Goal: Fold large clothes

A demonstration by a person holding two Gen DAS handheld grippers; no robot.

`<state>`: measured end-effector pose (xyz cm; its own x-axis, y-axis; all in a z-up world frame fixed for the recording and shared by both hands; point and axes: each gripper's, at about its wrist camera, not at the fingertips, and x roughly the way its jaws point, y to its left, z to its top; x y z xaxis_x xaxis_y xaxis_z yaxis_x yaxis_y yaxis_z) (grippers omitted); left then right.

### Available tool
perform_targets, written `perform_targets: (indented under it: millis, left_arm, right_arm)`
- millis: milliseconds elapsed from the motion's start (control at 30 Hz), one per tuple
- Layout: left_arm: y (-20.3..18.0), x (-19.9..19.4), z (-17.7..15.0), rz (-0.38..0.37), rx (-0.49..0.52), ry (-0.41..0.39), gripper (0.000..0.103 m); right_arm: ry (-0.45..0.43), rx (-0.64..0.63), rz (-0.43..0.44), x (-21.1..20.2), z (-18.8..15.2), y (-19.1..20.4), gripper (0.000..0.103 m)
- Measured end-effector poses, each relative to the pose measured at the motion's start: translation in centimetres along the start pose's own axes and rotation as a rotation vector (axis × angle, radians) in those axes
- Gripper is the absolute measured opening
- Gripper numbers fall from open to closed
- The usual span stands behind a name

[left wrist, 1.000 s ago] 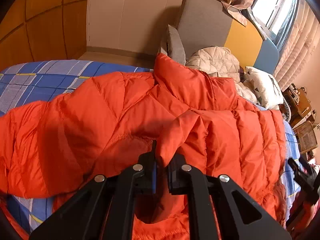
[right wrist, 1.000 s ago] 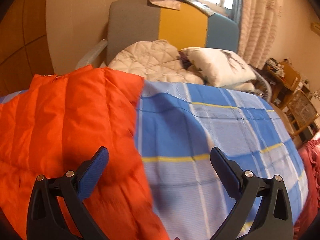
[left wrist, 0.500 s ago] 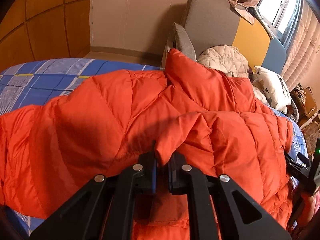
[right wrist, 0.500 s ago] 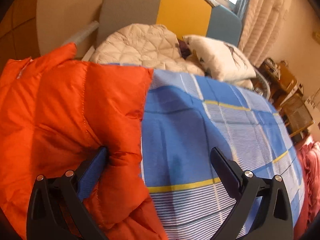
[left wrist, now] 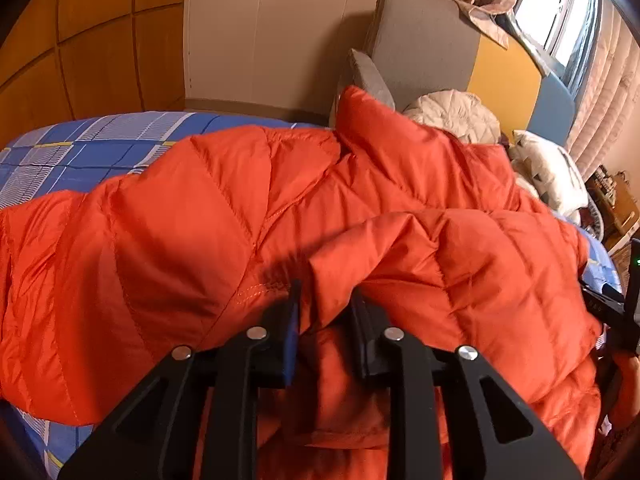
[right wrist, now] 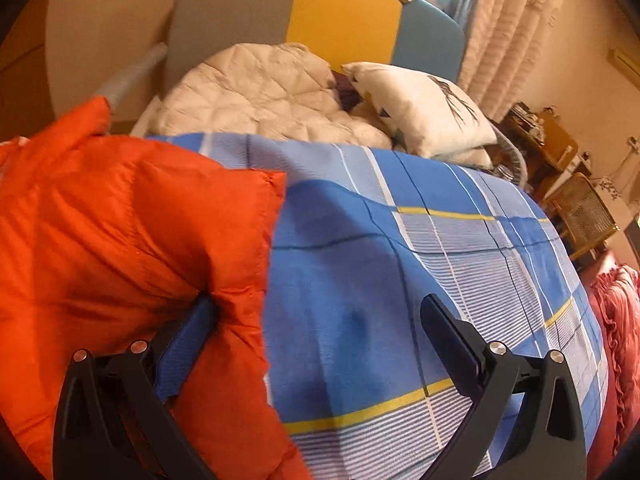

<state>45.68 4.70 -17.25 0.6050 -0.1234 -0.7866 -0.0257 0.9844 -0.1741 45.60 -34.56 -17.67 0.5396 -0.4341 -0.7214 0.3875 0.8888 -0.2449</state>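
An orange quilted down jacket (left wrist: 192,240) lies spread over a blue plaid bedsheet (left wrist: 84,148). In the left wrist view a folded-over flap of the jacket (left wrist: 460,264) lies on the body. My left gripper (left wrist: 324,304) has its jaws a little apart with a fold of that flap between them. In the right wrist view the jacket's edge (right wrist: 132,240) covers the left side of the sheet (right wrist: 400,280). My right gripper (right wrist: 320,316) is wide open; its left finger (right wrist: 188,340) presses into the jacket's edge, its right finger (right wrist: 448,336) is over bare sheet.
A grey, yellow and blue sofa (right wrist: 320,20) stands behind the bed with a cream quilted garment (right wrist: 260,96) and a white pillow (right wrist: 420,108) on it. Wicker furniture (right wrist: 584,212) and a red fabric (right wrist: 620,320) are at the right. A wooden wall (left wrist: 80,40) is at left.
My left gripper's jaws have parted from tightly shut to slightly apart around the flap. My right gripper has moved left so its left finger now pushes into the jacket's edge.
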Motion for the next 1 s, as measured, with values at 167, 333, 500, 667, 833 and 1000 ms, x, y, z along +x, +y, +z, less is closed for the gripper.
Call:
perform_targets:
  millis: [167,333,500,667,833,1000]
  left_arm:
    - [-0.2,0.0,-0.3,0.014,0.010,-0.001,0.025]
    - [0.8,-2.6,-1.4,0.038,-0.025,-0.030,0.069]
    - [3.7,-5.1,-4.3,0.039,-0.115,-0.030,0.079]
    - [5.4,-7.7,-8.1,0.119,-0.134,-0.026,0.092]
    - [7.0,-10.7,-12.1,0.198,-0.180,-0.020,0.095]
    - [9.0,-13.7,-16.1,0.190,-0.276,-0.023,0.096]
  right_arm:
    - [0.015,0.005,0.004,0.0,0.0,-0.4,0.100]
    - [-0.046,-0.037,-0.049,-3.7,-0.5,-0.2,0.100]
    - [-0.062,-0.102,-0.053,-6.3,-2.0,0.8,0.100]
    - [-0.058,-0.112,-0.015,-8.6,-3.2,1.4,0.100]
    - [-0.042,-0.086,0.099,-11.4,-4.4,1.9,0.100]
    - [-0.100,-0.151,0.247,-15.8,-6.0,4.8,0.100]
